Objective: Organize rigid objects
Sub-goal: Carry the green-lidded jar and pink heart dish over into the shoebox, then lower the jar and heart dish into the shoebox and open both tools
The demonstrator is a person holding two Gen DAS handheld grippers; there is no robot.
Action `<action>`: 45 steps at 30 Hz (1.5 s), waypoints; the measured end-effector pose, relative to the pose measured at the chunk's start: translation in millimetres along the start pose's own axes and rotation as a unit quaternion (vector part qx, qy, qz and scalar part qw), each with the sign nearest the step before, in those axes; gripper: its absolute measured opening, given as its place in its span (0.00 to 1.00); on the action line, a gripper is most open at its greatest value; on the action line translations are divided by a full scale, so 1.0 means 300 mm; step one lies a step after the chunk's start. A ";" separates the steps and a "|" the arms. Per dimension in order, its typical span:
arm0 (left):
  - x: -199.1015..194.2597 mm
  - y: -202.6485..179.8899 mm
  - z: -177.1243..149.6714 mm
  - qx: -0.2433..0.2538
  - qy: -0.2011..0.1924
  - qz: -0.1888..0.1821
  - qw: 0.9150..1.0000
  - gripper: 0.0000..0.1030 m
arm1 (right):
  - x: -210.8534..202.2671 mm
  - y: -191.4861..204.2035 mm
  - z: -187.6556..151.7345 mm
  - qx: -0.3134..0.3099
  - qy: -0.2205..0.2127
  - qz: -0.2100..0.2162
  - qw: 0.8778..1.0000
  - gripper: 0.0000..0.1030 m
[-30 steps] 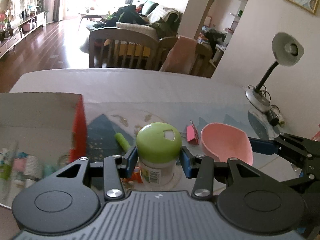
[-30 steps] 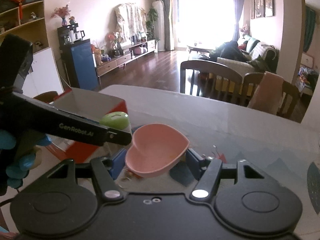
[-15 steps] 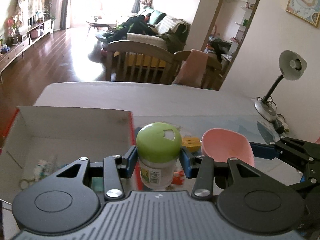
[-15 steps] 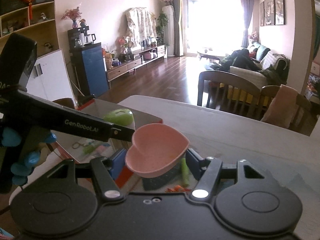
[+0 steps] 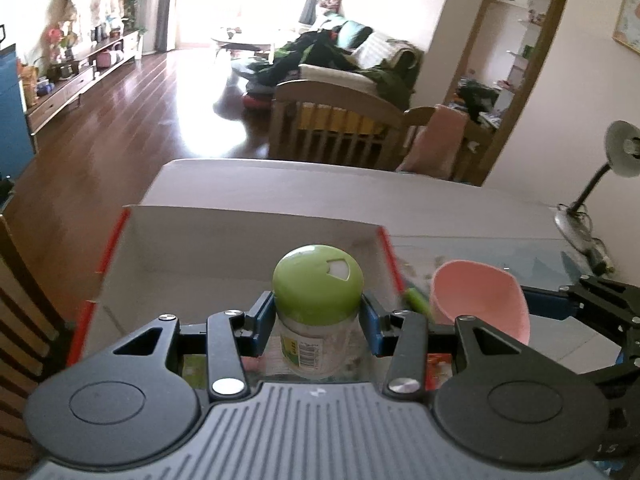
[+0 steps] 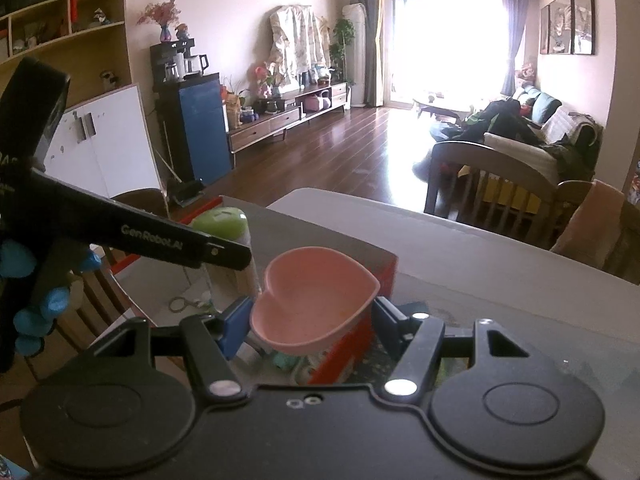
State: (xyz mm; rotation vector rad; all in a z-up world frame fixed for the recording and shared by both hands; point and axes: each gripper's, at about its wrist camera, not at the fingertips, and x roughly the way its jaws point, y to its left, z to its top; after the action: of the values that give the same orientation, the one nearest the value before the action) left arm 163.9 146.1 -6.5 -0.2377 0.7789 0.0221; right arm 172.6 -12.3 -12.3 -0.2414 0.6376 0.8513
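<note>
Green-lidded jar (image 5: 318, 308) upright over box (image 5: 248, 236); pink heart bowl (image 6: 316, 300) beside.

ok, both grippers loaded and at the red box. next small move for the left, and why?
Probably lower the left gripper and release. It clamps the green-capped clear plastic jar directly over the open red cardboard box, while the right gripper, holding the pink heart-shaped bowl, sits over the box's wall.

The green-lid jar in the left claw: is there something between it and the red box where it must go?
Nothing visible. The green-lid jar, held in the left claw, hangs over the open red box; no lid or other thing covers the opening.
</note>
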 end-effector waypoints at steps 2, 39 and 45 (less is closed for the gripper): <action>0.003 0.045 -0.002 -0.001 0.002 0.010 1.000 0.44 | 0.035 0.020 0.002 -0.003 0.006 -0.001 1.000 0.62; 0.336 0.256 -0.019 0.030 0.097 0.038 0.994 0.44 | 0.387 0.162 -0.051 -0.028 0.112 -0.034 0.993 0.63; 0.384 0.268 -0.014 0.015 0.114 0.044 0.992 0.44 | 0.383 0.164 -0.049 -0.027 0.113 -0.031 0.993 0.63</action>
State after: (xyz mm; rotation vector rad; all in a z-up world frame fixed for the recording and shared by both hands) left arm 234.4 215.6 -106.2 -0.1787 1.0159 0.0664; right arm 184.8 84.5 -91.8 -0.4098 0.8144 0.7880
